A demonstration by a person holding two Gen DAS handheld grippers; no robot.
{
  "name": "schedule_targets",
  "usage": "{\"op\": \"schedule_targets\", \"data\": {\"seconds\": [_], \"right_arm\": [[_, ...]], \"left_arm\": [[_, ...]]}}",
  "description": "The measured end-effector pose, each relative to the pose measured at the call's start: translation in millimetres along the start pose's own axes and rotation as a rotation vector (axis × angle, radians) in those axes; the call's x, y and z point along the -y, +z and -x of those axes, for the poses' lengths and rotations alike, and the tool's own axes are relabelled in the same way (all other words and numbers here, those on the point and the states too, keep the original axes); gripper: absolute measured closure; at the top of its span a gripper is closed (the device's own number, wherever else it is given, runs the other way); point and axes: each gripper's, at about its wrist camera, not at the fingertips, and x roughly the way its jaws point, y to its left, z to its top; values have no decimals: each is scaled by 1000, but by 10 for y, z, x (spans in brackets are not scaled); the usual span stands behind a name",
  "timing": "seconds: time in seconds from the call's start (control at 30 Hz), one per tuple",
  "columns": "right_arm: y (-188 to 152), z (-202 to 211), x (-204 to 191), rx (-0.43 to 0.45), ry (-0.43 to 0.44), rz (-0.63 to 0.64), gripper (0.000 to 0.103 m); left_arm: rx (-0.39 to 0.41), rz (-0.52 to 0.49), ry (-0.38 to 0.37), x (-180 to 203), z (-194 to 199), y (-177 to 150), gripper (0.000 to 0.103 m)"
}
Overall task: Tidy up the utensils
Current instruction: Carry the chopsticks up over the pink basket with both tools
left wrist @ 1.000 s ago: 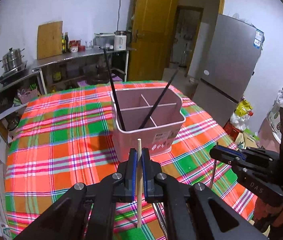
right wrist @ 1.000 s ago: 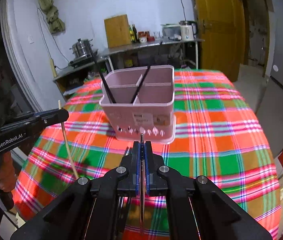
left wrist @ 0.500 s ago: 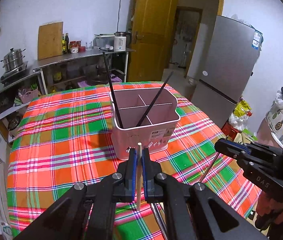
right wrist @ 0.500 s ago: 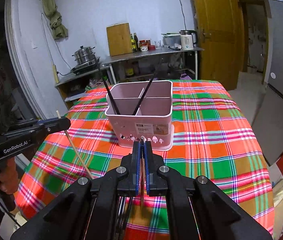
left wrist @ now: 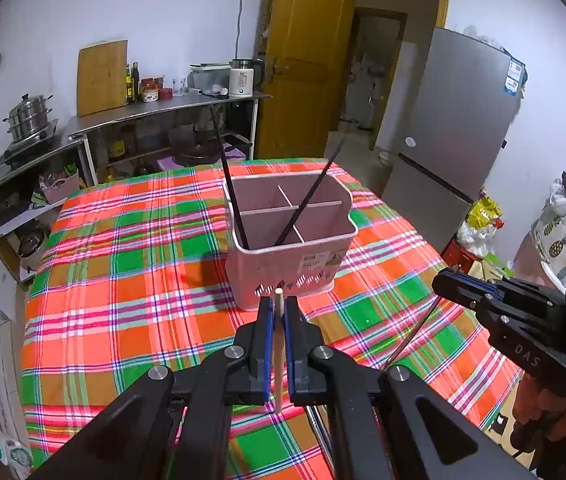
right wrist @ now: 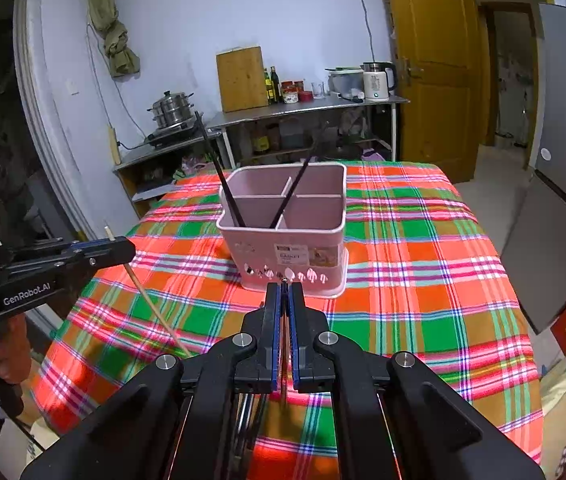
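Note:
A pink divided utensil basket [left wrist: 295,248] [right wrist: 287,236] stands on the plaid tablecloth with two black chopsticks [left wrist: 231,184] [left wrist: 307,204] leaning in it. My left gripper [left wrist: 278,312] is shut on a pale wooden chopstick [left wrist: 279,344], held upright short of the basket; it also shows in the right wrist view [right wrist: 143,288]. My right gripper [right wrist: 283,292] is shut on a thin dark chopstick [right wrist: 283,344], seen slanting below it in the left wrist view [left wrist: 415,332].
The plaid table [left wrist: 123,280] ends near both grippers. A steel counter [left wrist: 155,108] with pots, bottles and a kettle stands behind. A grey fridge [left wrist: 455,136] and a yellow door [left wrist: 303,60] are to the right.
Both grippers have pulled back and risen away from the basket, each still holding its chopstick. The basket looks smaller and farther.

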Motion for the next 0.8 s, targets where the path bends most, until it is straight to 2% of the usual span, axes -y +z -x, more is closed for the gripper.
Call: {"op": "schedule_targets", "data": {"seconds": [0.23,0.5,0.8], "right_arm": [[269,51,-34,55,18,8,99],[751,76,-120,158,25,26,99],[1171,8,-140,243,32,4,99]], "left_arm": [[65,20,-23,-50,175,361,98],[162,85,-61,-172,323,868,98],[211,132,-60,-347,233,1278,98]]}}
